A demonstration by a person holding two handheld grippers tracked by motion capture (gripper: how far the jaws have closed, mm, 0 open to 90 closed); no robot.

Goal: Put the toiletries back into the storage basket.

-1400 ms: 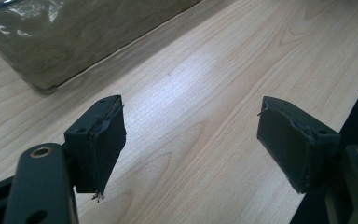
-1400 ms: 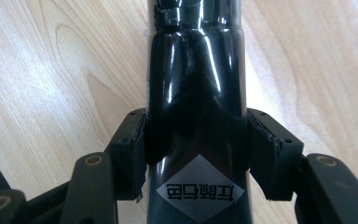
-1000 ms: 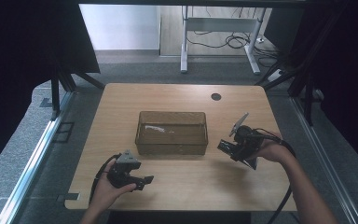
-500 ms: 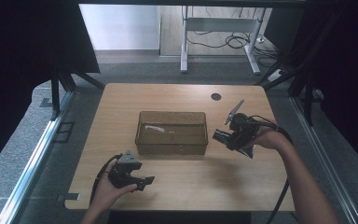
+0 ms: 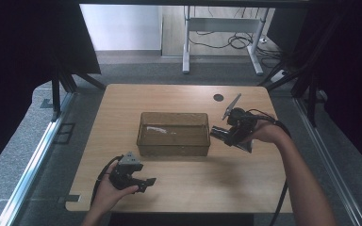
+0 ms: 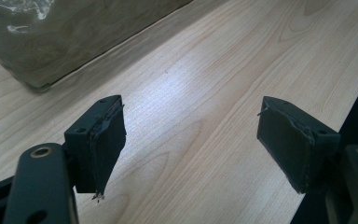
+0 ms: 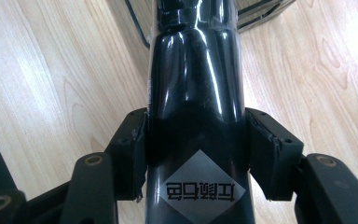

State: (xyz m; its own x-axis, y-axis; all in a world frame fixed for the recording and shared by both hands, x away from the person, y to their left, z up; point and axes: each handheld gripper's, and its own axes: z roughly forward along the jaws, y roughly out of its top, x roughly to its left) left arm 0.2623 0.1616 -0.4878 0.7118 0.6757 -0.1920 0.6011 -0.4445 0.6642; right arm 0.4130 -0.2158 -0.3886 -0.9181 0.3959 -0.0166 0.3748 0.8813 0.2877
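Wooden tabletop [image 5: 184, 188] is sitting under dim light w/ a grey floor around it & a metal desk frame at the top center of the high view. Near frame center a clear brownish plastic bin [image 5: 173, 133] is resting on the wood, something small & white lying inside, too blurry to id. Right gripper [image 5: 222, 135] is hovering just right of the bin, mid-right of the frame, jaws clenched on a glossy black bottle [image 7: 196, 107]; in the right gripper view the pads [image 7: 133, 156] are pressing both sides of its rounded body, just above a grey diamond label, neck pointing away toward the bin. Bottle is looking stiff & smooth, prob slippery given the shiny film wrap; weight can't be told, so treating it as possibly full is safer. Best hold, imo, is where the pads are sitting now, on the wide straight body, not the tapering shoulder. Left gripper [image 5: 147, 183] is waiting at lower left, near the table's front edge, jaws spread wide w/ nothing between them, bare wood showing in the left gripper view.
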